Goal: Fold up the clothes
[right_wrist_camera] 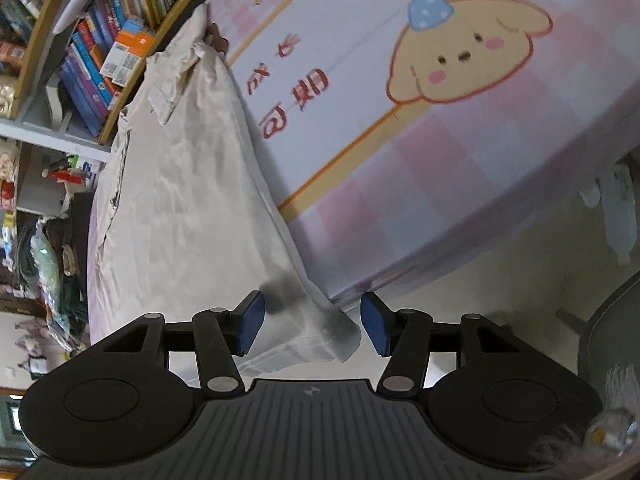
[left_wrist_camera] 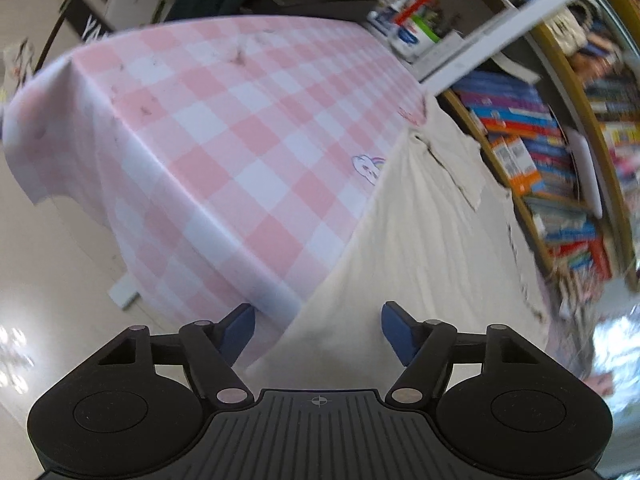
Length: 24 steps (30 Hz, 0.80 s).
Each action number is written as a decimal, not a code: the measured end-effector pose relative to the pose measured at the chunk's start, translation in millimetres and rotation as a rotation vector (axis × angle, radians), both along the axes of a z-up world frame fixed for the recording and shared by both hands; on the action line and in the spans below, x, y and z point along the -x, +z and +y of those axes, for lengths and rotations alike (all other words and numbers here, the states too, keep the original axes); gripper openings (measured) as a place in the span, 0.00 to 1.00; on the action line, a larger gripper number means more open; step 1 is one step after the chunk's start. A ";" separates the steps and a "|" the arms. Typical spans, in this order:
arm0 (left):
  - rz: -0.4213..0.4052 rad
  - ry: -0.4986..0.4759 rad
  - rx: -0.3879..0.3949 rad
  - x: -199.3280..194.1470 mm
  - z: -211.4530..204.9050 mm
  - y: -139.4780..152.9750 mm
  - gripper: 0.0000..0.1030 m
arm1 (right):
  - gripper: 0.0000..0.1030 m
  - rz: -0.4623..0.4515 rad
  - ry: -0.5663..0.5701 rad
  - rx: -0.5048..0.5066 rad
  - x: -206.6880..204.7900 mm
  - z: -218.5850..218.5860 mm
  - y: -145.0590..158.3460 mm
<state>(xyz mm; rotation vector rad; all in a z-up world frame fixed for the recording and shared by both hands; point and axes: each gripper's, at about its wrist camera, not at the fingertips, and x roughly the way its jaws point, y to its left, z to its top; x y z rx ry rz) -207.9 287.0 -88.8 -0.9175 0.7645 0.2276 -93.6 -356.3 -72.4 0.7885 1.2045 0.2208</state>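
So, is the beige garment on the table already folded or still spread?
Spread, not neatly folded: the beige garment lies stretched lengthwise along the checked tablecloth's edge, wrinkled, one end hanging over near the right gripper.

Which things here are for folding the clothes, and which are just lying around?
For the job:
- cream garment
- left gripper, jaws apart
- right gripper, jaws apart around the garment's end
- pink checked tablecloth, the folding surface

Just lying about:
- books
- bottles

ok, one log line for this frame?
left gripper: open, over shirt | right gripper: open, cuff between pads | tablecloth: shirt on it
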 end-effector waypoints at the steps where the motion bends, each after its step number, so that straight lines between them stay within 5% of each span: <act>1: 0.004 -0.002 0.012 -2.5 0.4 -2.8 0.68 | 0.50 0.005 -0.008 -0.008 0.1 -0.5 -1.9; 11: -0.002 0.015 0.137 -10.9 5.8 -22.8 0.69 | 0.53 0.011 -0.009 -0.014 -3.0 -1.9 -6.1; 18: -0.011 0.032 0.175 -11.1 7.6 -27.8 0.70 | 0.68 0.010 -0.019 -0.021 -8.6 3.4 -12.6; 22: -0.020 0.032 0.208 -1.6 8.3 -26.0 0.57 | 0.62 0.013 -0.008 -0.030 -8.7 4.8 -13.4; 24: -0.026 0.030 0.225 3.5 8.7 -24.6 0.47 | 0.51 0.015 0.009 -0.046 -5.4 1.8 -11.6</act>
